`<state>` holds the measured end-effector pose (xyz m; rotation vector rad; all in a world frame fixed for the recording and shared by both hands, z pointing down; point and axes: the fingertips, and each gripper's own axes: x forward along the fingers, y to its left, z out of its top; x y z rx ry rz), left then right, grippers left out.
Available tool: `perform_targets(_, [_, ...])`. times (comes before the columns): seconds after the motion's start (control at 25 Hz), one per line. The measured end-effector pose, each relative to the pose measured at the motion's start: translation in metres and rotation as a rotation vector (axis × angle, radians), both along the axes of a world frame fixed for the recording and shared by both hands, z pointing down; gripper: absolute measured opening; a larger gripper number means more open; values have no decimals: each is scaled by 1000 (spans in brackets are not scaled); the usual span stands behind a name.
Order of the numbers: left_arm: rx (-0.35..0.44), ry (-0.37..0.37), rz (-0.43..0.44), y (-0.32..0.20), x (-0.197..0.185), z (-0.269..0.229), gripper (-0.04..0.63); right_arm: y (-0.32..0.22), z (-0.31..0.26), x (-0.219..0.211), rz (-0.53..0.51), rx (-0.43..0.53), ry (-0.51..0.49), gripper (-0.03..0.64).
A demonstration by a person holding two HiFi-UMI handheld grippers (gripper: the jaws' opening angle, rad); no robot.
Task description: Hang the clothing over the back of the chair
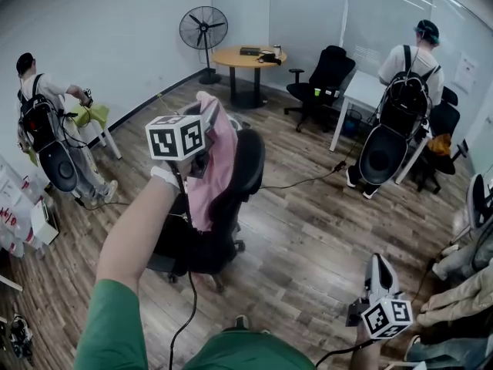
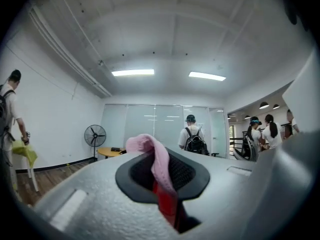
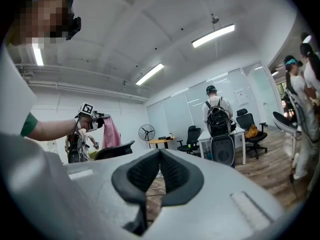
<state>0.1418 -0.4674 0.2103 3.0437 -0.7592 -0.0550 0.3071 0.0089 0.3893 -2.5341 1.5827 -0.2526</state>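
Observation:
A pink garment [image 1: 221,154] hangs from my left gripper [image 1: 202,140], raised just above the backrest of a black office chair [image 1: 243,177]; the cloth drapes down against the backrest's near side. In the left gripper view the jaws are shut on the pink garment [image 2: 161,164], a fold of which rises between the pads. My right gripper [image 1: 379,264] is low at the right, away from the chair, its pads [image 3: 148,172] together with nothing between them. From the right gripper view the pink garment [image 3: 111,133] hangs over the chair [image 3: 116,150].
A black cable [image 1: 304,181] runs across the wooden floor behind the chair. People with backpacks stand at the left [image 1: 42,129] and by a white desk [image 1: 363,91] at the right. A round table [image 1: 246,58], a fan [image 1: 203,28] and more office chairs [image 1: 323,79] stand further back.

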Motion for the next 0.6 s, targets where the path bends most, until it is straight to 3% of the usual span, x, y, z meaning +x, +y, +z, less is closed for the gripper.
perform_targets(0.28, [50,49,243,57,56,-35,29,-54,10,-18,-37,-16,-9,3])
perform_targets(0.48, [40,49,329,80,81,-38,29,-91,27,-44,-80,-48,-35,3])
perform_targets(0.6, [45,45,356,108,101,-33,29,-97,33,-38,-96,-49,-38,3])
